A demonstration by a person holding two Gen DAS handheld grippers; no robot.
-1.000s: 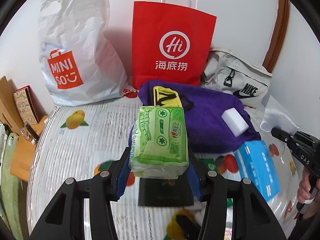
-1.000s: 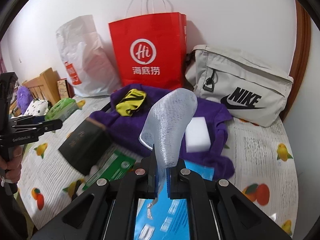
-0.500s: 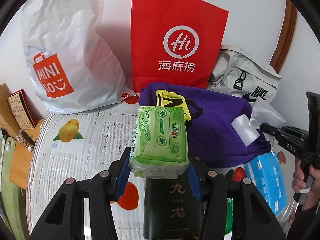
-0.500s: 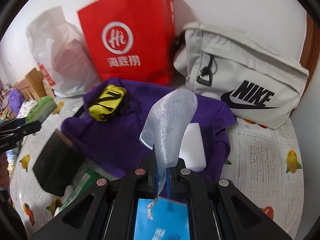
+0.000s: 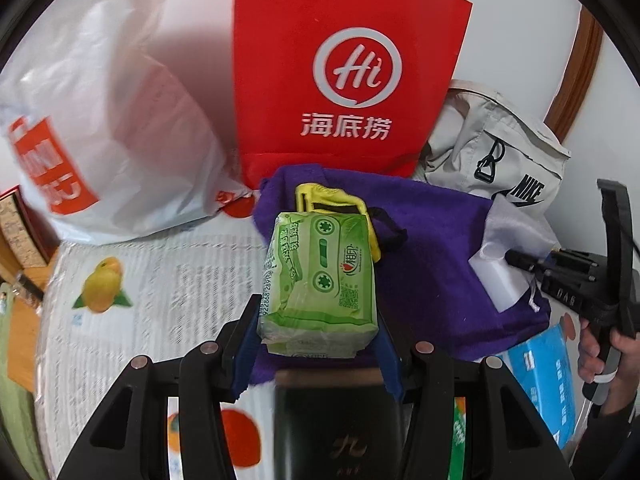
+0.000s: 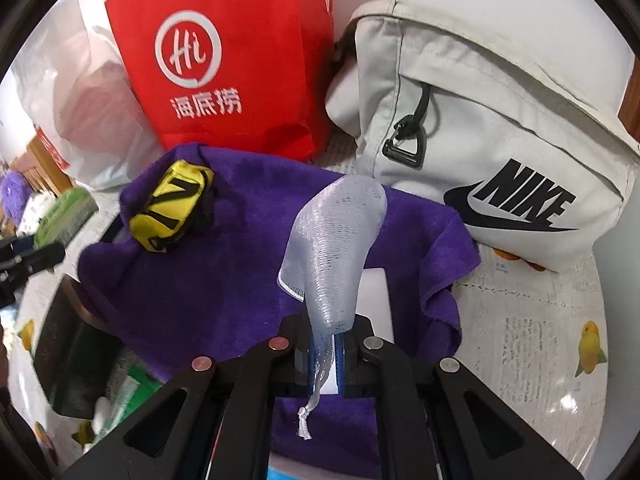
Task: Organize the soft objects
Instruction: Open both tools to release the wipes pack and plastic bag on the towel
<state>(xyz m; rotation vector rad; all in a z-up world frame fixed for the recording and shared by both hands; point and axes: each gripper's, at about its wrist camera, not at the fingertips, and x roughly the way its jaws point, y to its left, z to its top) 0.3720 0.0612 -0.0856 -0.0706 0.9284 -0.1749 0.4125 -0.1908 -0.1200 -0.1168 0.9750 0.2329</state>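
Observation:
My left gripper [image 5: 316,320] is shut on a green tissue pack [image 5: 320,272], held above the near edge of a purple towel [image 5: 432,264]. On the towel lie a yellow-and-black pouch [image 6: 172,204] and a white sponge [image 6: 376,300]. My right gripper [image 6: 328,332] hangs over the sponge, and its jaws are opening. A clear mesh pouch [image 6: 336,240] still stands up between them, its knotted string dangling in a small gap beside the blue pads. In the left wrist view the right gripper [image 5: 516,258] comes in from the right edge, held by a hand [image 5: 600,356].
A red paper bag [image 5: 348,80], a white plastic bag [image 5: 112,140] and a grey Nike bag [image 6: 500,140] stand against the wall behind the towel. A black box [image 5: 340,432], a blue pack [image 5: 544,376] and a green packet [image 6: 128,392] lie on the fruit-print cover nearby.
Both grippers have moved forward and lower toward the purple towel with their loads. The right gripper now sits over the white sponge, and the gap between its pads has widened slightly.

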